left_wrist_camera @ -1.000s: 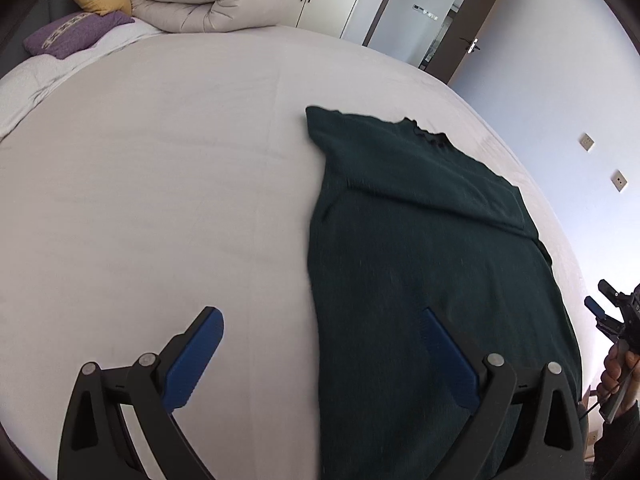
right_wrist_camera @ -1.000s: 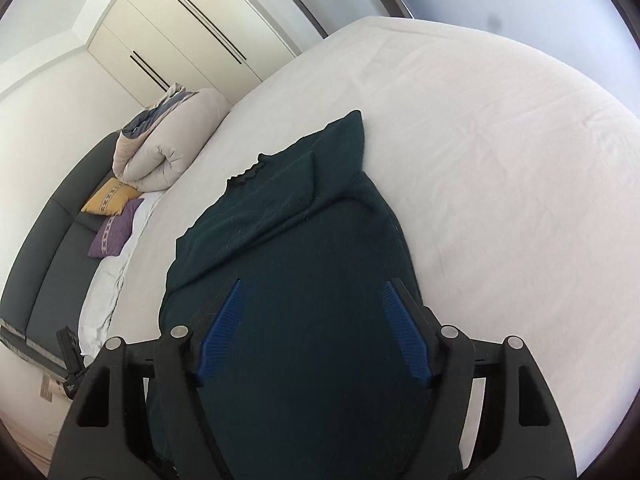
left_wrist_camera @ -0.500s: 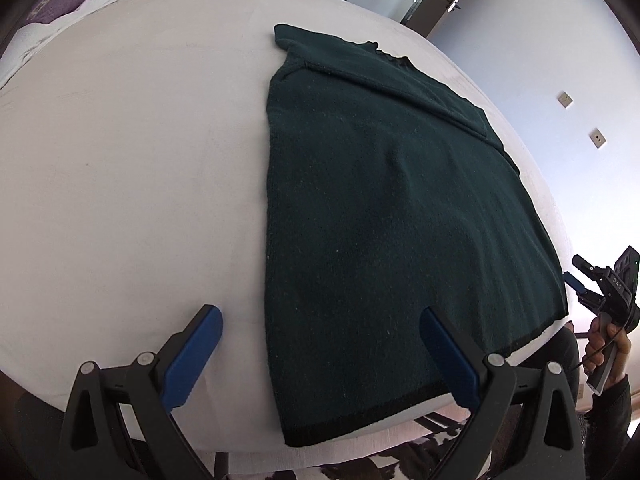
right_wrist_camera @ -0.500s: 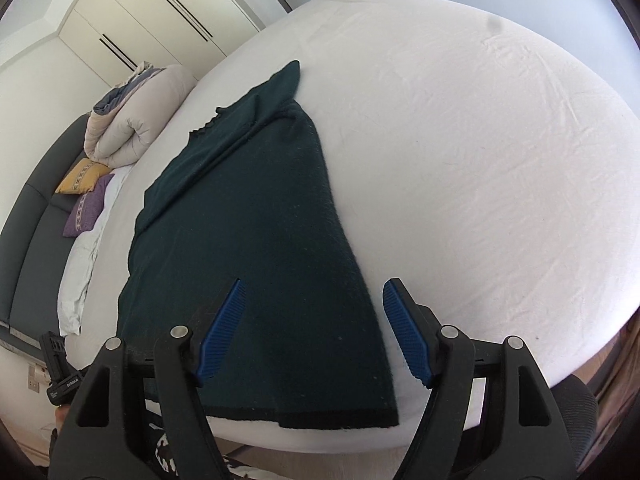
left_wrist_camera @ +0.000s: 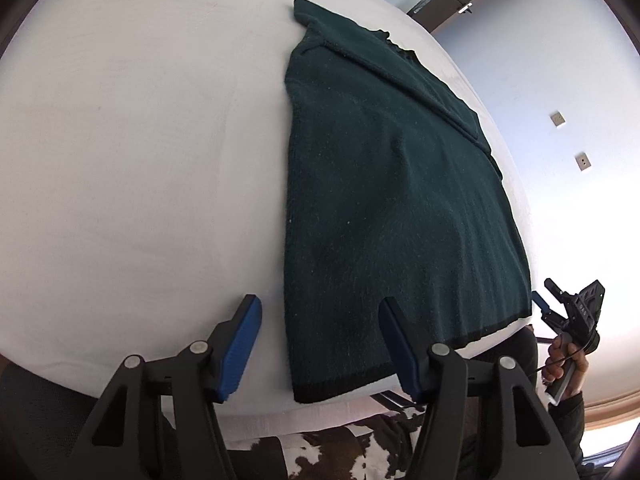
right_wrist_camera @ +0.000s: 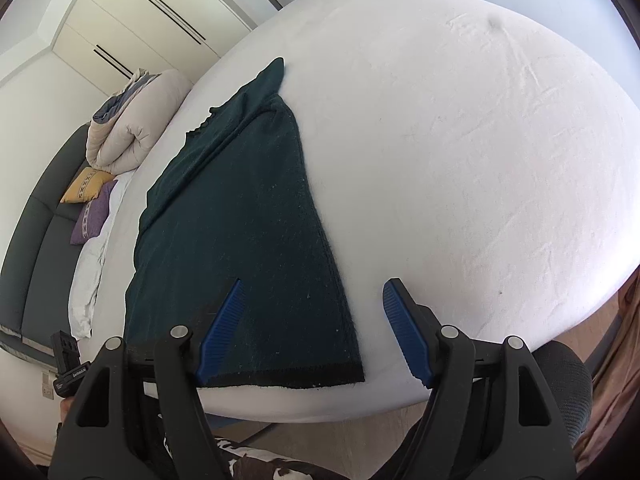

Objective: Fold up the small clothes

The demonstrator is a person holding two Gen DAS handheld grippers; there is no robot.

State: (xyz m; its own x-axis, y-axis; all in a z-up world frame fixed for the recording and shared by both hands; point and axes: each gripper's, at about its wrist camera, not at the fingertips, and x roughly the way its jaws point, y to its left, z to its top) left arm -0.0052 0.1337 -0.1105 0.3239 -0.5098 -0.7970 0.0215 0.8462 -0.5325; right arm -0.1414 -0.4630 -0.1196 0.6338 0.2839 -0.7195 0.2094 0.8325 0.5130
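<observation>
At the near edge of the bed, the left gripper point(left_wrist_camera: 320, 344) had its blue pads closing around the sweater's near-left hem corner, the cloth between them but not yet pinched. The right gripper point(right_wrist_camera: 312, 330) stood spread and grasping nothing, straddling the near-right hem corner. Seen from the left wrist, that right gripper sat at about four o'clock, just off the hem, in a person's hand point(left_wrist_camera: 566, 364).

The dark green sweater point(left_wrist_camera: 384, 184) lay flat on the white bed sheet point(left_wrist_camera: 140, 160), running from six o'clock up toward twelve, collar farthest away. Its sleeves appeared already folded in across the top, leaving a long rectangle. What seemed left was lifting the hem and folding it up toward the collar. A rolled duvet point(right_wrist_camera: 128, 136) and cushions lay at about nine o'clock in the right wrist view.
</observation>
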